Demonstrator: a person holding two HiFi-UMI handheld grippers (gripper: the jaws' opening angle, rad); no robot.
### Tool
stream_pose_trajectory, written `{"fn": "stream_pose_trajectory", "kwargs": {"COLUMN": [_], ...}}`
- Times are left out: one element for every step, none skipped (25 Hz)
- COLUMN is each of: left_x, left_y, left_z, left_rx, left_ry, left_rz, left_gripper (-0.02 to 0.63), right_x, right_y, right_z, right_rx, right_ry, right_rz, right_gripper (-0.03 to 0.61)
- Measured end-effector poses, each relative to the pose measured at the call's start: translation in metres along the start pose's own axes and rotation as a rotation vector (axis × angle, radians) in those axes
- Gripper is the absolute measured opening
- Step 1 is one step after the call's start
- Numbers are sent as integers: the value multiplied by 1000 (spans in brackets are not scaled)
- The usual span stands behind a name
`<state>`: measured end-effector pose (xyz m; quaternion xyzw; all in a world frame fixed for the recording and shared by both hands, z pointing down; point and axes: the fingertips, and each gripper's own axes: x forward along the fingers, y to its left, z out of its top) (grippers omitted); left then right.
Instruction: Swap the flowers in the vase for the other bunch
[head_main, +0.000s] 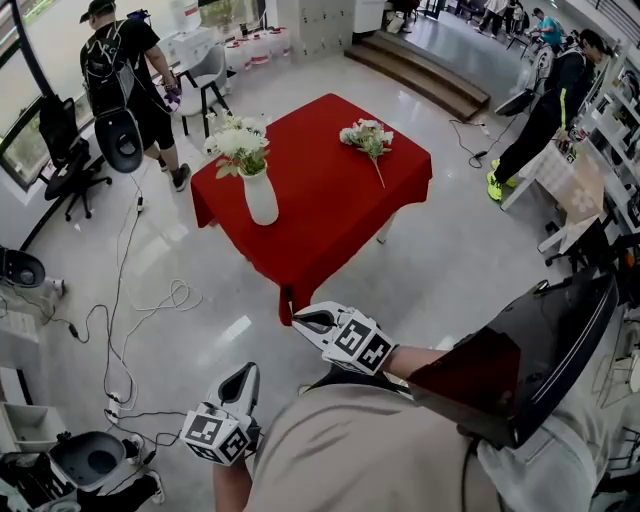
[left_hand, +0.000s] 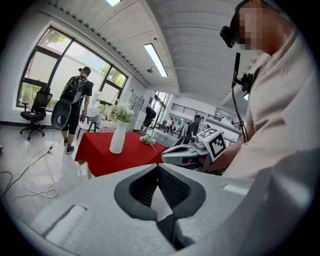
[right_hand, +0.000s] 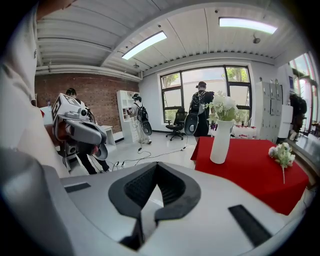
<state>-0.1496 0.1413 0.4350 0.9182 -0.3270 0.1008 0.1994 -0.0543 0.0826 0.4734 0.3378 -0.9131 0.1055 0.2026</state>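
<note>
- One white vase (head_main: 260, 196) stands on the red surface (head_main: 330, 215) and holds one bunch of flowers (head_main: 238, 140).
- One other bunch (head_main: 367, 137) lies on the surface, well apart from the vase.
- Two tools, the left tool (head_main: 243, 383) and the right tool (head_main: 312, 320), are both clenched and empty.

You have one bench (head_main: 330, 200), one white vase (head_main: 260, 197) and two flower bunches: the bunch in the vase (head_main: 238, 142) and the loose bunch (head_main: 368, 137). You hold two tools, the left tongs (head_main: 246, 378) and the right tongs (head_main: 303, 320). Two other people stand nearest: the person by the window (head_main: 120, 70) and the person at the shelves (head_main: 548, 105).
</note>
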Motion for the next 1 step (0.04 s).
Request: {"fn": "stream_pose_trajectory", "kwargs": {"left_x": [0], "left_y": [1], "left_z": [0], "left_rx": [-1], "left_ry": [0], "left_rz": [0], "left_gripper": [6], "right_x": [0], "right_y": [0], "right_z": [-1], "right_rx": [-1], "right_ry": [2], "right_rz": [0], "right_gripper": [12]}}
